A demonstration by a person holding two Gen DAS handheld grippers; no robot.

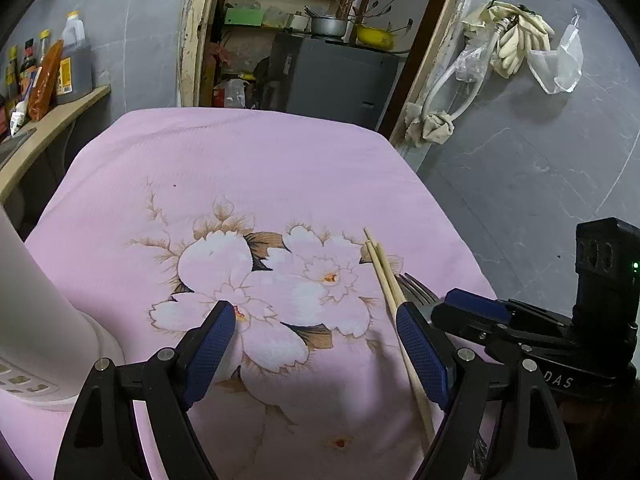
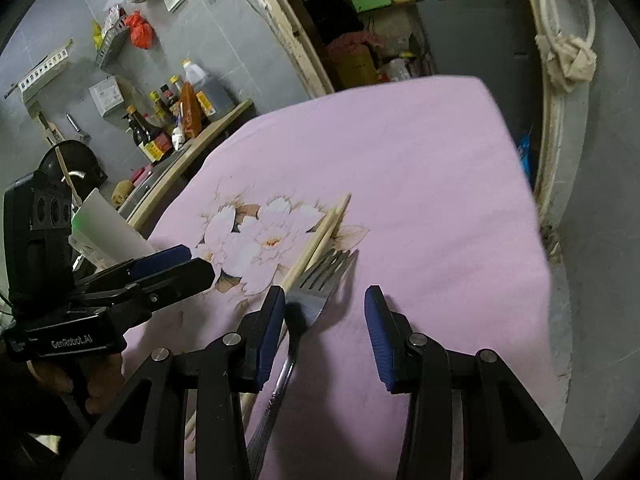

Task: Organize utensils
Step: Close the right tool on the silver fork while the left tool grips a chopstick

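So, left wrist view first. The left gripper (image 1: 316,322) is wide open w/ nothing in it. The chopsticks (image 1: 386,276) lie on the pink cloth (image 1: 260,168) at the lower right of the frame. Their long line runs from mid right down toward the bottom, right by the gripper's right finger. The fork (image 1: 416,290) peeks out just right of them, prongs pointing up the frame. A white holder (image 1: 44,320) stands at the left edge.

Now the right wrist view. The right gripper (image 2: 325,300) is open too, holding nothing. The fork (image 2: 310,300) lies between its fingers, close to the left one, handle running down to the bottom of the frame. The chopsticks (image 2: 320,236) sit just left of it, slanting up-right. The right gripper looks best placed for the fork; it lines up w/ the handle. The left gripper (image 2: 172,268) is at mid left.
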